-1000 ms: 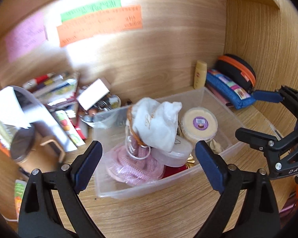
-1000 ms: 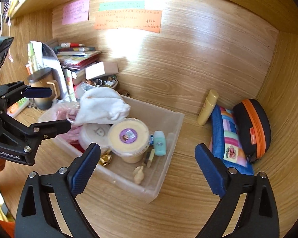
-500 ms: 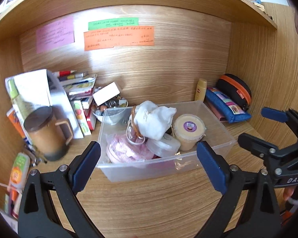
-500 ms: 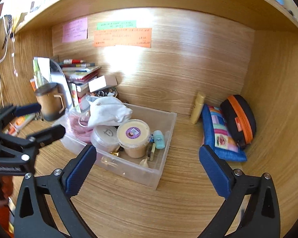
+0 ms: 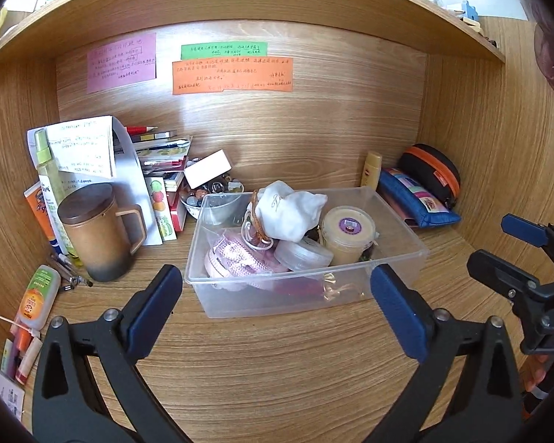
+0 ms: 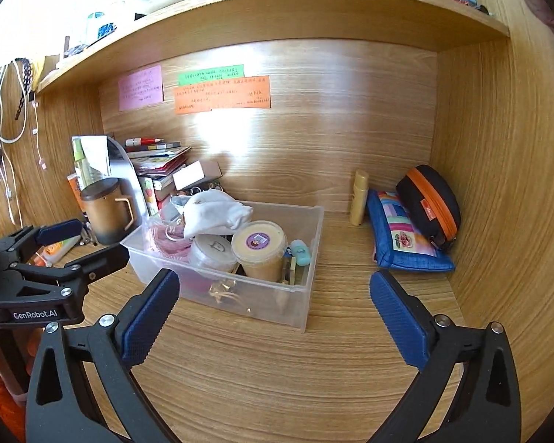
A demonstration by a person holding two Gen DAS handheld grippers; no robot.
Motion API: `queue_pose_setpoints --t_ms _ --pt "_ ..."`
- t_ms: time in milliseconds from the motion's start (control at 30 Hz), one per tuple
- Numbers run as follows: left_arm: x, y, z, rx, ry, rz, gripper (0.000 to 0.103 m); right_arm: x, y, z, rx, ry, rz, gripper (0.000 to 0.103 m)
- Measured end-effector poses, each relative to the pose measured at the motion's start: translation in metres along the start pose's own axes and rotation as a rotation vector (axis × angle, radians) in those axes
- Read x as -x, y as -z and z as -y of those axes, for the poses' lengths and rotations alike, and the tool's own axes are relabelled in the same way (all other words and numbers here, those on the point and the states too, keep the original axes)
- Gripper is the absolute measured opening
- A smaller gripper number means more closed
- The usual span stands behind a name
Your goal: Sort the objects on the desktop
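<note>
While we hold both tools above the wooden desk, the clear plastic bin serves as our landmark. Our left gripper hangs just in front of the bin, jaws spread wide with nothing between them. Our right gripper hovers in front of the bin's right end, equally wide and empty.

Inside the bin we see a white cloth pouch on top, a yellow tub with a purple label to its right, a round clear case at the front, and a pink knitted piece at the left. A mint eraser lies at the bin's right end.

Left of the bin stands a brown lidded mug, with stacked books behind it. Right of the bin lie a blue pencil pouch and a black case with an orange zip, touching each other, with a yellow tube upright beside the pouch.
</note>
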State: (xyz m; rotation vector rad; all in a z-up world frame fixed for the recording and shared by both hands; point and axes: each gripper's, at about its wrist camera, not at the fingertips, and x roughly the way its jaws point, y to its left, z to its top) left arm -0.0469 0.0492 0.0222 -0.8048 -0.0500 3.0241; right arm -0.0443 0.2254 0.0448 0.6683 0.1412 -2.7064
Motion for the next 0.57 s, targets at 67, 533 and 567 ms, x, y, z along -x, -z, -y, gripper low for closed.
queue_pose_setpoints --t_ms 67,533,567 --pt "0.0004 0.0028 0.0010 -0.001 0.004 0.006 0.103 0.0015 0.0039 -0.0020 0.001 0.008 0.004 0.103" --pt "-0.0012 0.0016 0.0046 -0.030 0.035 0.010 0.103 -0.0047 0.0083 0.0058 -0.039 0.002 -0.027 0.103" --pt "-0.0019 0.0012 0.0040 -0.027 0.032 0.009 0.103 -0.0058 0.0084 0.0068 -0.038 0.003 -0.027 0.103"
